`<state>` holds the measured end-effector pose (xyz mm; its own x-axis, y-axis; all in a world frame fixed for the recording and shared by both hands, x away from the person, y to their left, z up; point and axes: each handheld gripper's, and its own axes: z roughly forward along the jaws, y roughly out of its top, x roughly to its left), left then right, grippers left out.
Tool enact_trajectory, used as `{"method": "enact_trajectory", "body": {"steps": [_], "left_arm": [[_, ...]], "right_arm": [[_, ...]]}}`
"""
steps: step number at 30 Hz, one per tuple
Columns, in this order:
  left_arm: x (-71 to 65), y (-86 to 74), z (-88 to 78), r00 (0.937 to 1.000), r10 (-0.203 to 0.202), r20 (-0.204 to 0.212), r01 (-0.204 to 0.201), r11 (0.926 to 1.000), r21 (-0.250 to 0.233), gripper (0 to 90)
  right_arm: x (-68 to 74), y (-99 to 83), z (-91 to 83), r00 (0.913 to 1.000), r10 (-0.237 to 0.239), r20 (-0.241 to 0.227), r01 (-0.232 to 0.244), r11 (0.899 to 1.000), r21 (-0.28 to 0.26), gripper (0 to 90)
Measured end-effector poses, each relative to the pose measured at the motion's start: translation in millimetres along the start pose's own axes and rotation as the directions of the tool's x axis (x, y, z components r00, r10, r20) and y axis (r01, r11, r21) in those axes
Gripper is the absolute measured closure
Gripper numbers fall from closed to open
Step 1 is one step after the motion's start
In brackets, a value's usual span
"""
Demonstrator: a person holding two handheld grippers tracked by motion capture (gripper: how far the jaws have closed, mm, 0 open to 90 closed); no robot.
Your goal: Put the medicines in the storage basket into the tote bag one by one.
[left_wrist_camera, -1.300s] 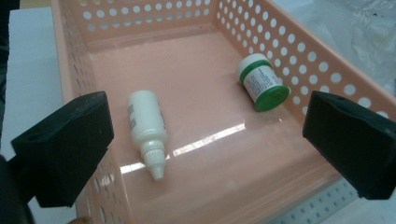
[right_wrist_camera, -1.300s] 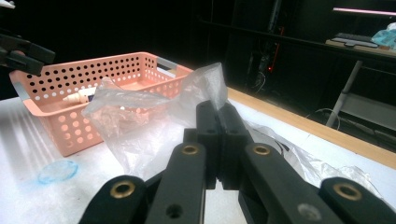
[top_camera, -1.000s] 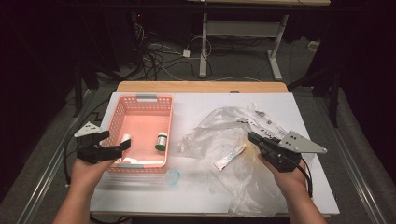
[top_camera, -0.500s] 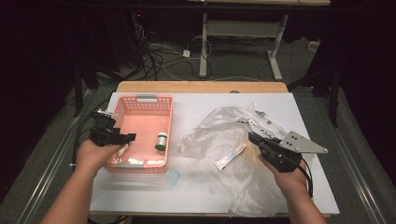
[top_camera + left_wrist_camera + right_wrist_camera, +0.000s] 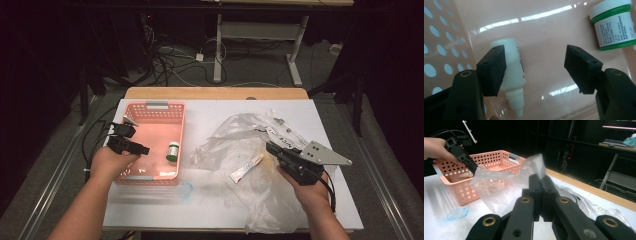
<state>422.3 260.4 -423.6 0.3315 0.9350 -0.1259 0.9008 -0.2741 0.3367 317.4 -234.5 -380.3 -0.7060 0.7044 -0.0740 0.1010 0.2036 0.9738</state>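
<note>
While the high view looked down on the white surface [image 5: 220,115], the left hand-held gripper [image 5: 140,149] hung over the near left part of the pink perforated plastic basket [image 5: 160,111], pointing right across it. A small white jar with a green band [image 5: 173,150] lay on the basket floor near its right wall. To the right, a crumpled clear plastic bag [image 5: 240,135] spread over the surface, with a white tube [image 5: 246,168] lying at its middle. The right hand-held gripper [image 5: 272,148] sat at the bag's right side, touching the film.

From the left gripper view, the left hand-held gripper [image 5: 535,67] stood with jaws wide apart and nothing between them. A white dropper bottle [image 5: 512,80] lay on the basket floor [image 5: 549,37] just behind the left jaw, its nozzle pointing down the frame; the green-banded jar [image 5: 614,23] lay at upper right.

From the right gripper view, the right hand-held gripper [image 5: 540,192] had its jaws pressed together, the clear bag [image 5: 504,185] bunched just beyond them; whether film was pinched I could not tell. The basket [image 5: 461,182] stood behind, with the left hand [image 5: 436,147] above it.
</note>
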Motion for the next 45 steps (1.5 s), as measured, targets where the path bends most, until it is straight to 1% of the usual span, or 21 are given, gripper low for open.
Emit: {"method": "enact_trajectory", "body": {"steps": [3,4,6,8,11,13,14,17,18,19,20,21,23,25,27,31,32,34,38,41,45], "left_arm": [[0.3,1.1,0.4,1.0,-0.005,-0.001,0.005,1.0,0.002,32.8],[0.8,1.4,0.2,1.0,-0.007,0.006,0.007,1.0,0.002,32.8],[2.8,1.7,-0.6,0.9998,-0.01,0.017,0.01,0.9999,-0.005,33.9],[4.3,1.5,-1.9,0.9997,-0.016,0.017,0.016,0.9998,-0.014,34.8],[3.2,1.7,-1.3,0.9998,-0.018,0.0,0.018,0.9998,-0.011,35.9],[0.3,3.1,1.5,0.9991,-0.004,-0.041,0.004,0.9999,0.01,35.9],[-0.5,3.7,2.0,0.999,-0.002,-0.044,0.003,0.9999,0.013,35.9],[-1.0,5.1,2.1,0.9995,0.002,-0.032,-0.001,0.9999,0.012,35.7],[-0.8,5.2,1.9,0.9998,0.002,-0.02,-0.002,1.0,0.009,35.7],[-0.2,5.4,1.3,1.0,0.0,0.002,0.0,1.0,0.005,35.9],[0.5,5.8,0.7,0.999,-0.001,0.046,0.001,1.0,-0.001,36.1],[-0.3,5.8,0.3,0.9962,0.006,0.087,-0.005,0.9999,-0.009,38.0],[-4.2,6.0,-2.6,0.996,0.026,0.086,-0.024,0.9995,-0.02,38.9],[-5.9,6.4,-6.0,0.9964,0.032,0.079,-0.029,0.9989,-0.037,40.0],[-5.2,6.5,-6.6,0.9974,0.029,0.065,-0.027,0.999,-0.037,39.9],[-2.2,6.9,-3.5,0.9989,0.023,0.041,-0.023,0.9996,-0.015,39.7],[-2.3,7.2,-2.2,0.9991,0.019,0.039,-0.018,0.9997,-0.013,39.7],[-3.6,8.2,0.7,0.9993,0.022,0.032,-0.022,0.9998,0.001,39.7],[-6.1,10.8,8.2,0.999,0.027,0.035,-0.029,0.9982,0.052,39.7],[-6.3,13.0,10.8,0.9988,0.018,0.045,-0.022,0.9974,0.069,39.9],[-8.1,16.1,15.8,0.9973,0.023,0.07,-0.031,0.9941,0.104,42.9]], "right_arm": [[-0.1,-0.1,0.1,1.0,0.0,0.0,0.0,1.0,0.0,89.5],[0.0,-0.1,0.1,1.0,0.0,0.0,0.0,1.0,0.0,89.5],[0.0,0.0,-0.1,1.0,-0.002,-0.001,0.002,1.0,0.0,89.5],[0.2,0.1,-0.3,1.0,-0.001,-0.001,0.001,1.0,0.001,89.5],[0.3,0.2,-0.3,1.0,0.0,0.0,0.0,1.0,0.0,89.5],[0.4,0.0,0.5,1.0,-0.004,-0.001,0.004,1.0,0.001,89.5],[0.8,-0.1,0.7,1.0,-0.005,-0.001,0.005,1.0,0.002,89.5],[1.7,-0.2,1.0,1.0,-0.003,-0.004,0.003,1.0,0.006,89.5],[1.8,-0.2,1.0,1.0,-0.004,-0.004,0.004,1.0,0.006,89.5],[1.8,-0.1,1.1,1.0,-0.004,-0.005,0.004,1.0,0.005,89.5],[1.7,-0.1,1.1,1.0,-0.005,-0.004,0.005,1.0,0.005,89.5],[1.6,-0.2,1.2,1.0,-0.004,-0.004,0.004,1.0,0.005,89.5],[1.9,-0.2,1.2,1.0,-0.001,-0.004,0.001,1.0,0.006,89.5],[1.7,-0.2,1.2,1.0,-0.003,-0.004,0.003,1.0,0.006,89.5],[2.0,-0.2,1.5,1.0,0.0,-0.005,0.0,1.0,0.006,89.5],[2.7,-0.3,1.7,1.0,-0.004,-0.004,0.004,1.0,0.008,89.5],[2.7,-0.2,1.6,1.0,-0.004,-0.004,0.004,1.0,0.008,89.5],[2.4,-0.2,1.4,1.0,-0.003,-0.005,0.003,1.0,0.008,89.5],[2.0,-0.3,1.4,1.0,-0.001,-0.005,0.001,1.0,0.006,89.5],[1.7,-0.3,1.1,1.0,-0.001,-0.005,0.001,1.0,0.006,89.5],[1.8,-0.3,1.0,1.0,-0.001,-0.004,0.001,1.0,0.006,89.5]]}}
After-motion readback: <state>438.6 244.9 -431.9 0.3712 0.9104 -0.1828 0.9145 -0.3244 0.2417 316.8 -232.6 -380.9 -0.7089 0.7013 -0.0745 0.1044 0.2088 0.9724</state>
